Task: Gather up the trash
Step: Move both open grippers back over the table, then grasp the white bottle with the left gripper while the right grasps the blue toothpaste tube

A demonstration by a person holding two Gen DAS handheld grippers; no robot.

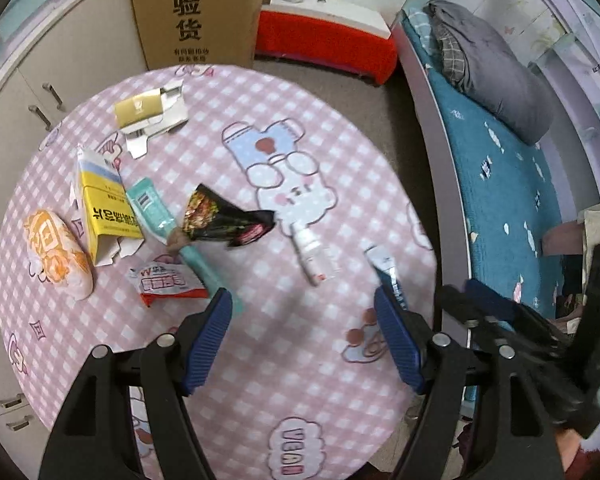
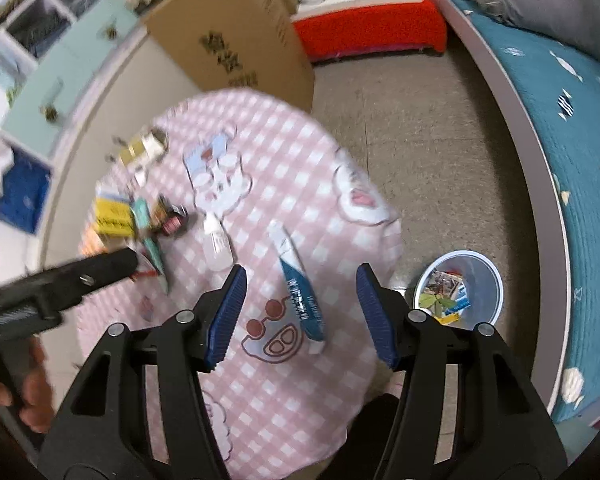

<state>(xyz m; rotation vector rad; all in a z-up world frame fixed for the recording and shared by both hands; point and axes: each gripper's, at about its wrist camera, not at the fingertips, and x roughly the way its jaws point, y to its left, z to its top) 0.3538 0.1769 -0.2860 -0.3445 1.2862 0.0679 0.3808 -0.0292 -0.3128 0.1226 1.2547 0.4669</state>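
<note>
Low at the right of the right wrist view, a white-rimmed bin (image 2: pixel 485 276) is seen on the grey floor (image 2: pixel 412 128), beside the table; several printed wrappers and a green scrap are held in it.

On the round table with a pink checked cloth (image 1: pixel 260 352), the trash is spread: a gold-and-white flattened carton (image 1: pixel 150 114) toward the upper left of the left wrist view, a yellow box (image 1: pixel 106 208), an orange bag (image 1: pixel 60 254) at the far left, a red-and-white packet (image 1: pixel 168 284), a teal tube (image 1: pixel 172 224), a black snack wrapper (image 1: pixel 224 220) and a small white bottle (image 1: pixel 310 254) near the middle. A blue-and-white tube (image 2: pixel 300 292) is found at the table's right edge — between the spread fingers of the right gripper (image 2: pixel 300 312), untouched.

The left gripper (image 1: pixel 304 336) is likewise spread wide above the cloth, with nothing held.

Beyond the table, a brown cardboard box (image 1: pixel 196 12), a red bench (image 1: pixel 328 40) and a bed with a teal cover (image 1: pixel 512 192) are visible.
</note>
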